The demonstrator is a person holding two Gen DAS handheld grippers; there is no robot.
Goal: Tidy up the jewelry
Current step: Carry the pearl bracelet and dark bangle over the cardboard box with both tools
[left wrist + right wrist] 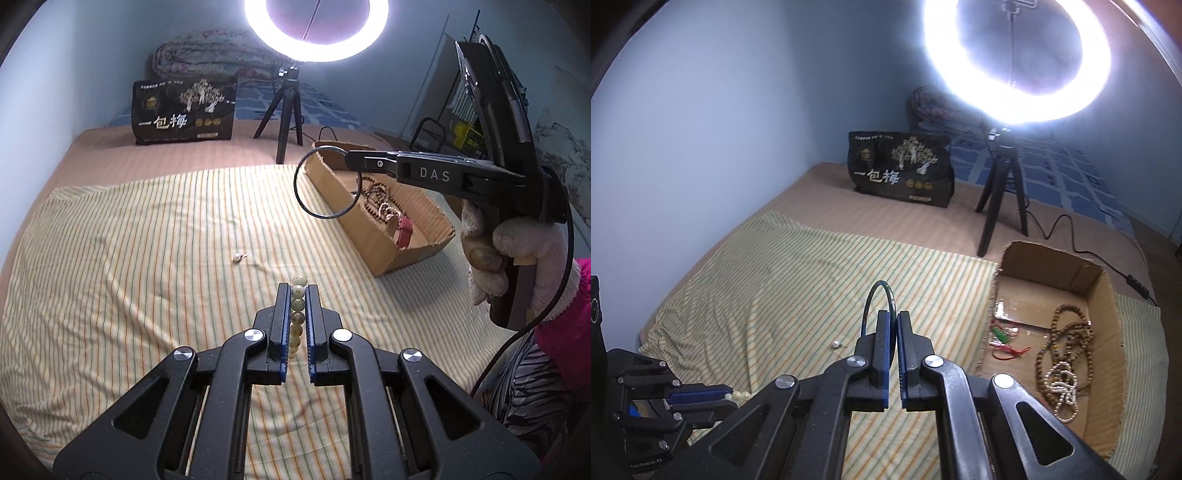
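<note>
My left gripper [298, 291] is shut on a pale green bead bracelet [297, 304], low over the striped cloth [147, 258]. It also shows at the lower left of the right wrist view [727, 397] with beads [738, 396] at its tips. My right gripper [894, 317] is shut on a thin dark bangle [877, 295], held in the air left of the cardboard box [1108, 314]. In the left wrist view the bangle [295, 184] hangs from the right gripper [349, 158] over the box's near wall [351, 221]. A small pearl earring [236, 257] lies on the cloth.
The box holds brown bead strands [1067, 332], a white bead string [1062, 387], a green and red charm [1001, 334] and a red strap [404, 230]. A ring light on a black tripod [1001, 192] and a black snack bag [901, 170] stand behind.
</note>
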